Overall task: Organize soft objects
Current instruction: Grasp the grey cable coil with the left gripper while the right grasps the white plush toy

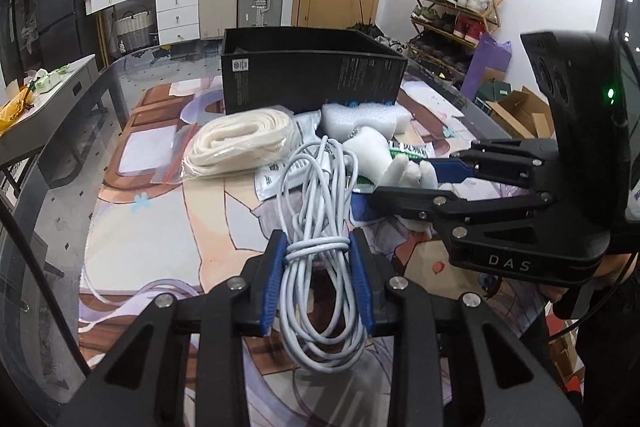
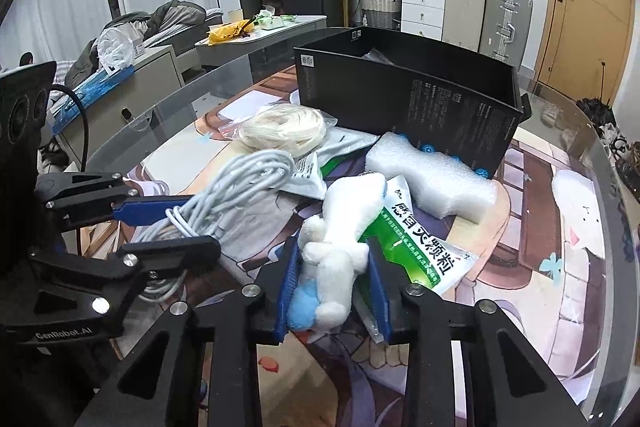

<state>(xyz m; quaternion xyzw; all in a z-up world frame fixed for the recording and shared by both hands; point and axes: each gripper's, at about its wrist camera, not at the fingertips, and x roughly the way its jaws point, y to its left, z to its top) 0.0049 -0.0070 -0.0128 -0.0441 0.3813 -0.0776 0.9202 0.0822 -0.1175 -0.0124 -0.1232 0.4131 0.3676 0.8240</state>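
Left wrist view, glass table (image 1: 64, 187) over cartoon mat (image 1: 168, 223), left gripper (image 1: 318, 259) clamping white cable (image 1: 316, 195), right gripper (image 2: 334, 279) clamping plush toy (image 2: 344, 227)

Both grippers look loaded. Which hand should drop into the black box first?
Probably the right: the right gripper, shut on the plush toy, sits nearer the black box. The left gripper holds the white cable bundle farther back.

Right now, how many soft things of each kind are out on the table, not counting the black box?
Cable bundle: 1
Plush toy: 1
Foam block: 1
Bagged cream cord coil: 1
Green-printed packet: 1
White packets: at least 1; overlap hides any others
Total: at least 6
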